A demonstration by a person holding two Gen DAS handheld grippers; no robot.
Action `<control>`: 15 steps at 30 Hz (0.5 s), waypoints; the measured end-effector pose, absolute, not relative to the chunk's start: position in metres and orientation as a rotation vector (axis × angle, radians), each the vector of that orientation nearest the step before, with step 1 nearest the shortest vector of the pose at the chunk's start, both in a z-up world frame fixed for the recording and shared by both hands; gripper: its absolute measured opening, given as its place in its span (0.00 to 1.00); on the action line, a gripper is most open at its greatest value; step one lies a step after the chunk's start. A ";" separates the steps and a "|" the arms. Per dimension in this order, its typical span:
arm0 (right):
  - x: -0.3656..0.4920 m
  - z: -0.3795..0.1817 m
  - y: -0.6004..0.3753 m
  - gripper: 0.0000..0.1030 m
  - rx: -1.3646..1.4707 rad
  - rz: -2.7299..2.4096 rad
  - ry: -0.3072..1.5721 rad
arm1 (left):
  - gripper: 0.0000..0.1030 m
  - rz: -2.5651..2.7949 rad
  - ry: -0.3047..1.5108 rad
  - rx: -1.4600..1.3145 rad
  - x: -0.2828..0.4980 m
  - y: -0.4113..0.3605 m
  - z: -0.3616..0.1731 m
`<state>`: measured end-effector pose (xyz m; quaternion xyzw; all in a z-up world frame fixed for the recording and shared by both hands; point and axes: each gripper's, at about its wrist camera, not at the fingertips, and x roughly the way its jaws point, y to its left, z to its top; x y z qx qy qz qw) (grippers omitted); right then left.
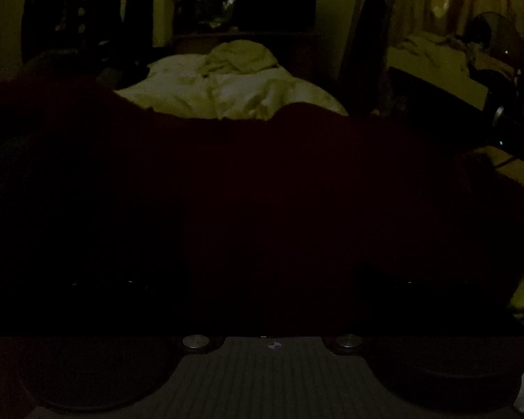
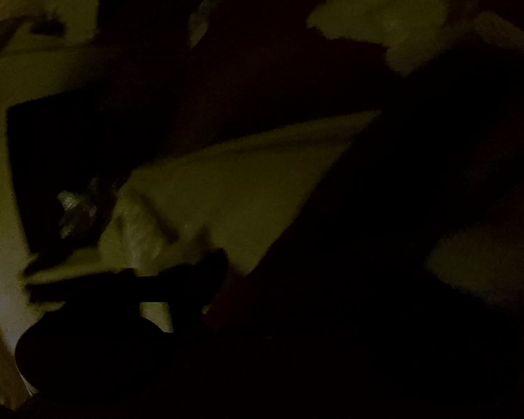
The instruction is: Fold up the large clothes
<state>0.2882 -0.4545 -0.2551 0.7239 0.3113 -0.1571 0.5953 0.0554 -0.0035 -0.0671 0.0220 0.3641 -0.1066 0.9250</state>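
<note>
Left wrist view: a dark red garment [image 1: 262, 181] fills the near frame, spread wide, prob. laid out for folding; a pale crumpled heap [image 1: 227, 83] of laundry sits beyond it. Left gripper [image 1: 269, 279] is lost in shadow, so can't tell if fingers are apart or together.

Right wrist view: v. dim, blurred. The garment [image 2: 384, 209] slants over a pale surface [image 2: 234, 192]. Right gripper [image 2: 262, 314] state: can't tell.
</note>
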 end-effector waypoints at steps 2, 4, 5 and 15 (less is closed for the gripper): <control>0.282 -0.267 -0.467 0.17 1.662 -0.425 0.692 | 1.00 -0.224 0.741 0.054 0.056 -0.002 -0.068; 0.274 -0.277 -0.474 0.13 1.716 -0.462 0.649 | 1.00 -0.226 0.737 0.061 0.057 -0.001 -0.071; 0.275 -0.279 -0.475 0.13 1.717 -0.463 0.646 | 1.00 -0.227 0.735 0.063 0.056 0.000 -0.072; 0.298 -0.196 -0.468 0.12 1.252 -0.412 0.592 | 1.00 -0.234 0.732 0.042 0.056 0.003 -0.070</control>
